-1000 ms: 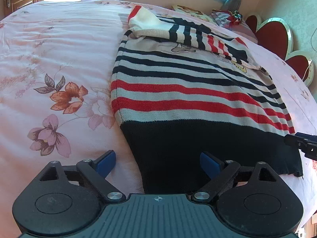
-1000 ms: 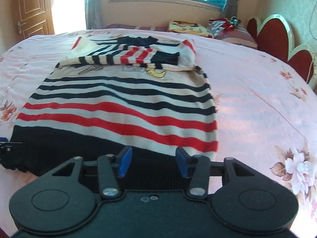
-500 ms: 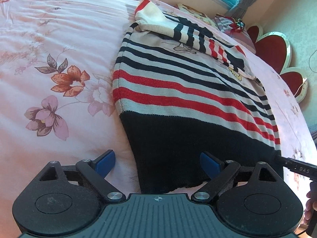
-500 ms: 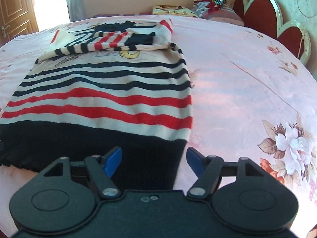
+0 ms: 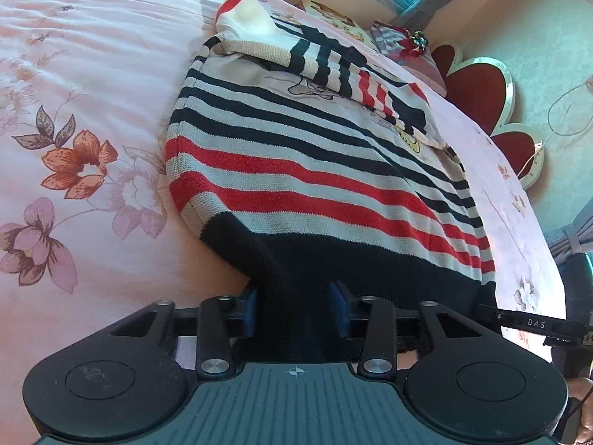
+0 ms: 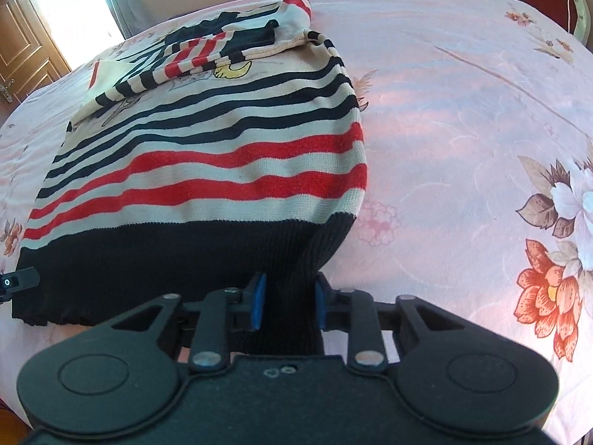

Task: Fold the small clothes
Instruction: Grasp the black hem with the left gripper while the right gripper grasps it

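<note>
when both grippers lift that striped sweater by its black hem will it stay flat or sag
The sweater will likely sag between the left gripper and right gripper: the knit already bunches at each grip. Its folded sleeves lie loose and may slide. It probably won't slip, given the ribbed hem.

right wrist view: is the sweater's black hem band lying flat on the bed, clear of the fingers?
No: the black hem band of the sweater is bunched up between the blue pads of the right gripper.

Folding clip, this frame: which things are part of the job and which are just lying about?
Job: striped sweater, its black hem pinched by left gripper and right gripper.

Lying about: pillows and heart headboard behind; floral bedsheet is only the surface.
</note>
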A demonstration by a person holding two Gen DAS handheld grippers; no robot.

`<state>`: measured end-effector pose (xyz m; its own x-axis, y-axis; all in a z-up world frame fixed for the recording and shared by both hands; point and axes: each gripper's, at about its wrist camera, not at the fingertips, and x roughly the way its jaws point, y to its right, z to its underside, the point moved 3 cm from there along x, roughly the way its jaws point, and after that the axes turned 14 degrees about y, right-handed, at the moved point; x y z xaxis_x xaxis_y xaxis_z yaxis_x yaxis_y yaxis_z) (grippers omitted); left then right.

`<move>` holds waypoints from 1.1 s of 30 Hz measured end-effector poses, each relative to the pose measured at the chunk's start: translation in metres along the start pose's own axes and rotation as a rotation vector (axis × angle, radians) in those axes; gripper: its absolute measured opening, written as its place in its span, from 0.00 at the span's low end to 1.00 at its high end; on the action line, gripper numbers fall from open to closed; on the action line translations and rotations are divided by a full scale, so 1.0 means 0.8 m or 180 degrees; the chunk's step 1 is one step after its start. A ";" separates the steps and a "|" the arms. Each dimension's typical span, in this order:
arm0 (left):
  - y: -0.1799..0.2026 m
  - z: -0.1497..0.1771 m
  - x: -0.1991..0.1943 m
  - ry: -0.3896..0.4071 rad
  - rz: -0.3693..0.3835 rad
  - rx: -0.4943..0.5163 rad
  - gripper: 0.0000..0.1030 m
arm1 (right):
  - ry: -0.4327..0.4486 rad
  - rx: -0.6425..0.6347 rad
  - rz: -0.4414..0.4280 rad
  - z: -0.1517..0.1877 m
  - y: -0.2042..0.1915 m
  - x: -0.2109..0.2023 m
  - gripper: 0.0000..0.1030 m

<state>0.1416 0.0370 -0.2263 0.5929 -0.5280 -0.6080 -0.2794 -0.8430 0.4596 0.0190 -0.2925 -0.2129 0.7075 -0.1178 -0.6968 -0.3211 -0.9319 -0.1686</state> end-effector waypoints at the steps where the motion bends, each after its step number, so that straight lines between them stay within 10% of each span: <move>1: 0.001 -0.004 0.001 0.0001 0.0023 -0.0014 0.19 | -0.0004 0.0079 -0.0055 -0.001 0.003 0.001 0.09; 13: 0.047 -0.143 0.019 0.0824 0.0352 0.0213 0.17 | 0.0629 0.0574 -0.0837 -0.129 -0.015 -0.003 0.09; 20: 0.037 -0.158 0.035 0.0308 0.0091 0.0432 0.20 | 0.0615 0.0232 -0.0908 -0.179 -0.040 0.041 0.09; 21: 0.025 -0.146 0.032 0.0158 0.0012 0.0341 0.28 | 0.0578 0.0126 -0.0884 -0.172 -0.043 0.041 0.09; 23: 0.002 -0.123 0.022 -0.0007 -0.0140 0.0048 0.99 | 0.0467 0.0024 -0.0825 -0.153 -0.039 0.039 0.09; 33: -0.039 -0.009 0.002 -0.0167 -0.0128 -0.0648 0.99 | 0.0038 -0.0035 -0.0389 -0.044 0.011 0.000 0.09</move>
<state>0.1565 0.0629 -0.2370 0.5590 -0.5035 -0.6588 -0.0949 -0.8281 0.5525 0.0382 -0.3128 -0.1894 0.7483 -0.0071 -0.6633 -0.2251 -0.9433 -0.2439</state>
